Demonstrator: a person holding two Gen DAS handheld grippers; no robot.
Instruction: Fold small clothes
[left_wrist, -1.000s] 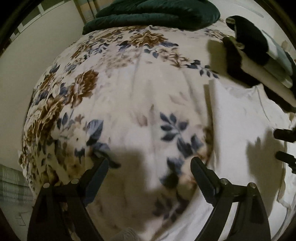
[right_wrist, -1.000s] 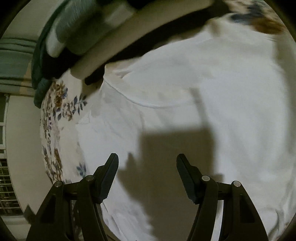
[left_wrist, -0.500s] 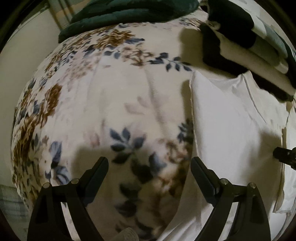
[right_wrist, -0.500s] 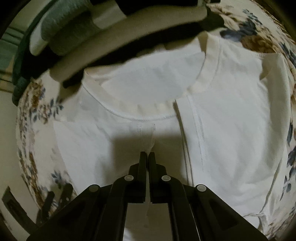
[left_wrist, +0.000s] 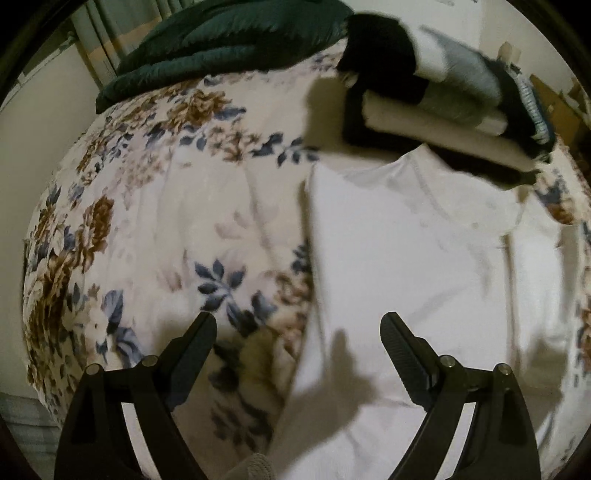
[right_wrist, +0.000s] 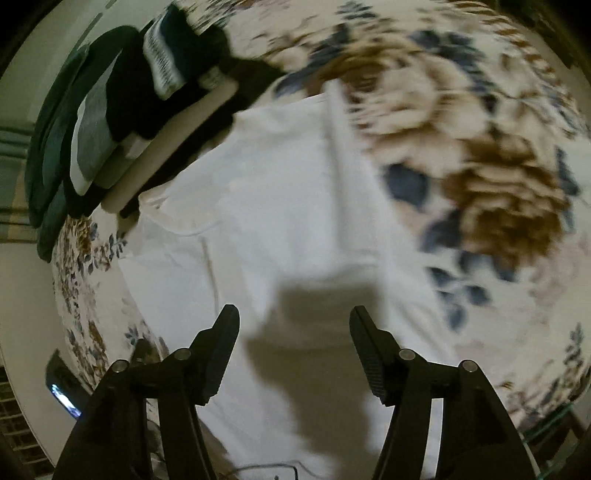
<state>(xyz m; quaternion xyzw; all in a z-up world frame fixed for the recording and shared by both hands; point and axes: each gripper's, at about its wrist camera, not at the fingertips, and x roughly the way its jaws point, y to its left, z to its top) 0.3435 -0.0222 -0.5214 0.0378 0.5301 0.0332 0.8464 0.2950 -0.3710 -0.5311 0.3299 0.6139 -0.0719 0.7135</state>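
Left gripper (left_wrist: 298, 332) jaws wide apart, nothing between them, hanging over left edge of white shirt (left_wrist: 406, 258). Right gripper (right_wrist: 293, 325) jaws just reopened, nothing between them, above shirt (right_wrist: 277, 206); view blurred. Shirt lies flat on floral blanket (left_wrist: 166, 221), both sides folded inward, collar at far end. Beyond collar, touching it: stack of folded clothes (left_wrist: 436, 96), black, grey, cream. Far left: dark green quilt (left_wrist: 221, 40) on blanket.
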